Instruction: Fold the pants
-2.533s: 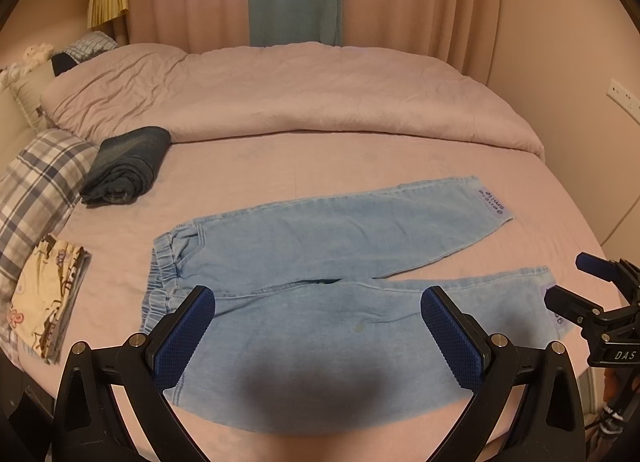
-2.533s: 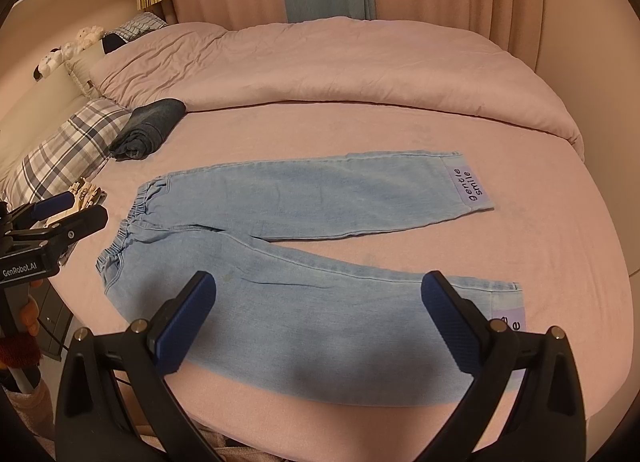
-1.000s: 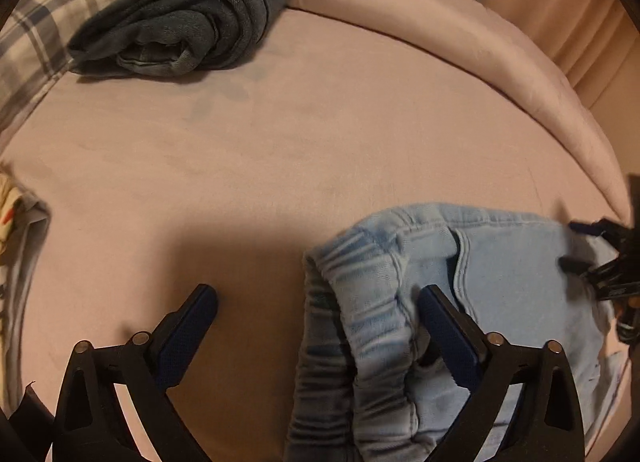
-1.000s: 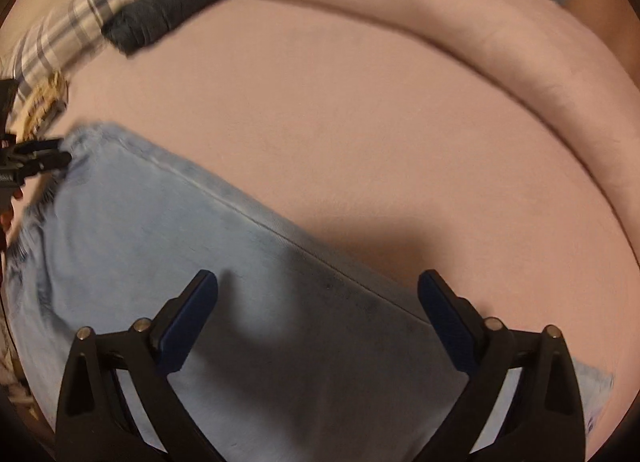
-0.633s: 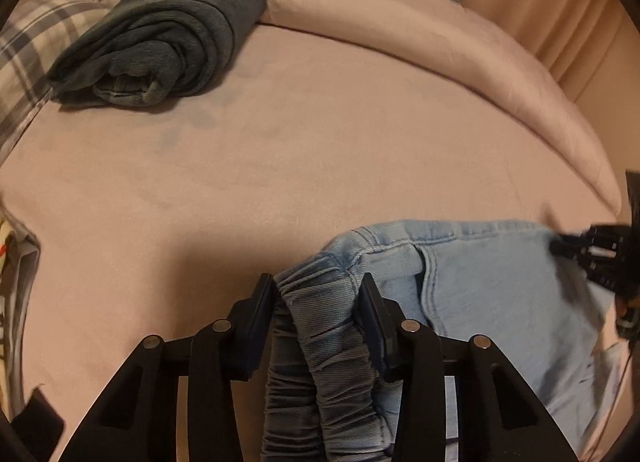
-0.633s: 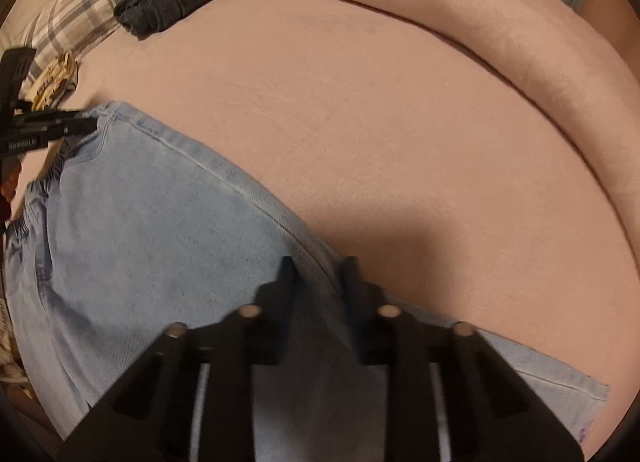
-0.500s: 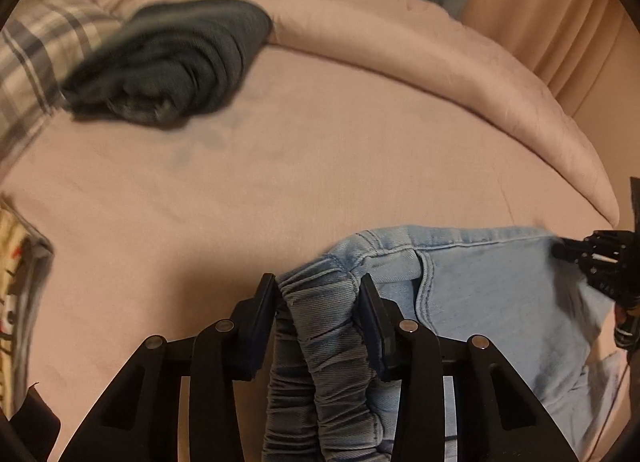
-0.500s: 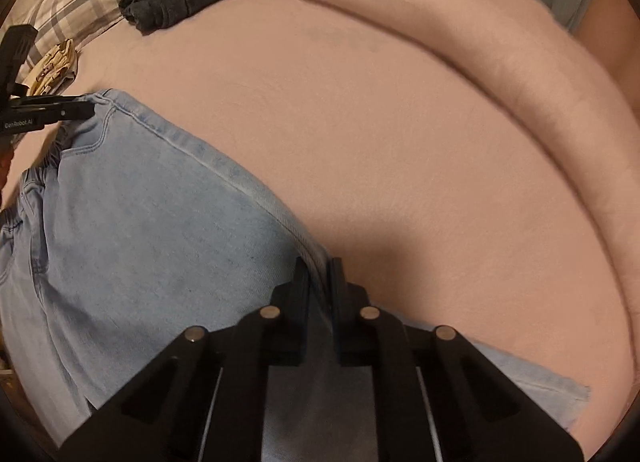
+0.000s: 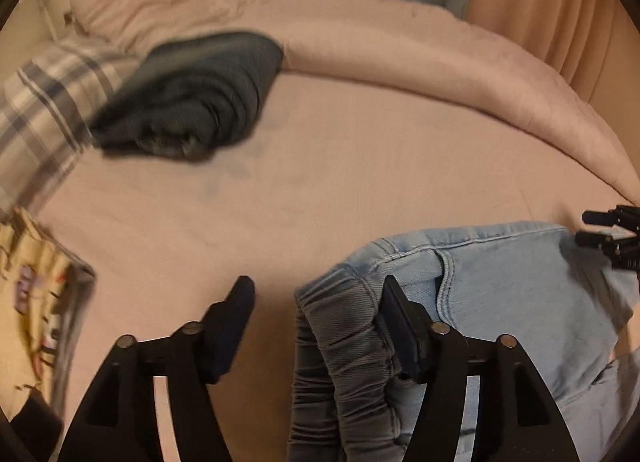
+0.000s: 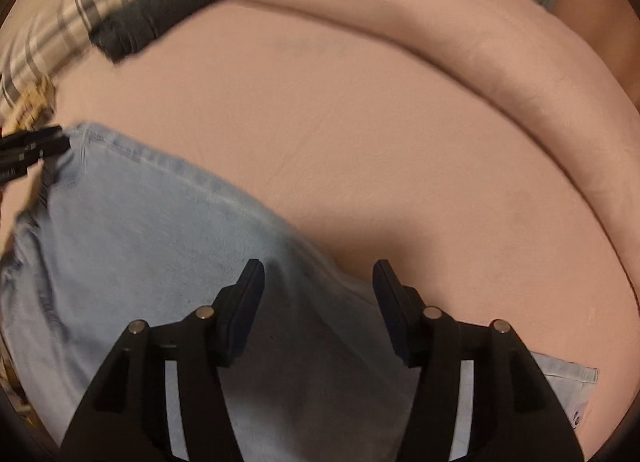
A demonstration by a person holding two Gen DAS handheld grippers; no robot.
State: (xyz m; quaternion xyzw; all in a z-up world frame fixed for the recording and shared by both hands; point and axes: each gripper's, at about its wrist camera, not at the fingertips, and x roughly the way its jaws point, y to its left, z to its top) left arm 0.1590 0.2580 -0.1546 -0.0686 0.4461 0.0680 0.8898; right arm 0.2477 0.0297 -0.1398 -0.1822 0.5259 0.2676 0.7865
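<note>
- Light blue denim pants with a gathered elastic waistband [image 9: 500, 294]: lying on the pink bed sheet [image 9: 320, 189], doubled lengthwise so one leg lies over the other. Two and a half seconds ago they lay spread flat with the legs apart; the lengthwise fold now appears made.
- Left gripper [image 9: 316, 314]: black two-finger tong with dark blue pads. Half a second ago it pinched the ruched waistband; its jaws are now opening. The waistband stands between them, against the right pad, clear of the left one. No pinch remains.
- Right gripper [image 10: 318, 302]: same make. Half a second ago its pads were pressed together on the long edge of the leg; the jaws are now opening, spread above the denim edge with nothing gripped.
- Reading: both ends let go at once, so the first fold is likely set down. Remaining, by judgement: folding the length across, hem toward waistband.
- Risk: the bunched waistband sits raised, not flat, and may need smoothing.
- Other stock: folded dark blue denim garment [image 9: 188, 97] well apart near the grey-and-white plaid pillow [image 9: 44, 101]; rolled pink duvet [image 9: 400, 33] behind; folded cream patterned cloth [image 9: 36, 306] at the left edge.
</note>
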